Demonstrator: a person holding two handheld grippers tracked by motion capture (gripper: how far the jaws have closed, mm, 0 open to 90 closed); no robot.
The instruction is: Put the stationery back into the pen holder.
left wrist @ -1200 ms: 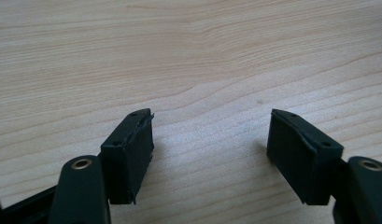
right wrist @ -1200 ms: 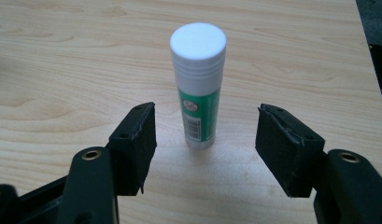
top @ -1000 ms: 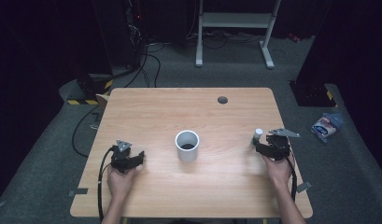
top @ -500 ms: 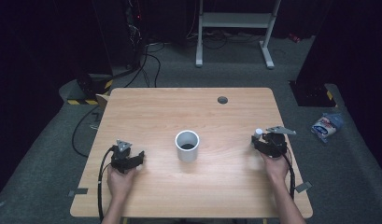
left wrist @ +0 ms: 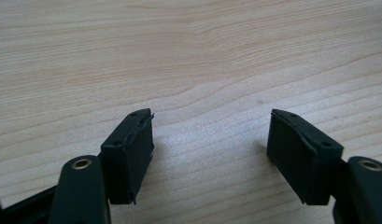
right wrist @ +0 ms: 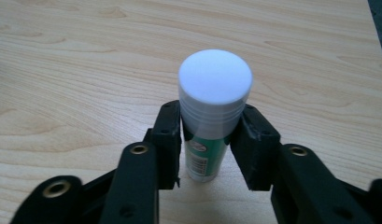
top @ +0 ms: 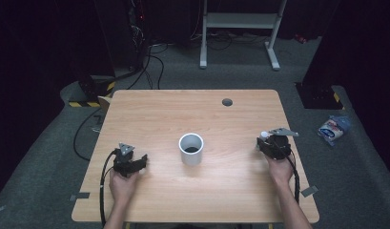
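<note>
In the right gripper (right wrist: 212,140) view we have a glue stick (right wrist: 212,116) standing upright on the desk (right wrist: 86,70), directly between our fingers (right wrist: 167,140). The fingers have just been closing, and now both pads press on the tube's green body just under the white cap. We judge the stick to be light, stiff and smooth plastic: it will not crush, but a round, slick tube can twist or slide in a loose hold. Holding it on the body below the cap, as here, seems sound to us; a hold on the cap itself might pull it off.

From above, the right gripper (top: 274,144) sits near the desk's right edge, the white cap (top: 264,134) showing just beyond the fingers. Farther off to their left stands a white cup (top: 190,149), well apart. Farther still, the left gripper (top: 129,163) rests on the desk with its fingers (left wrist: 130,154) wide apart and nothing but bare wood between them.
</note>
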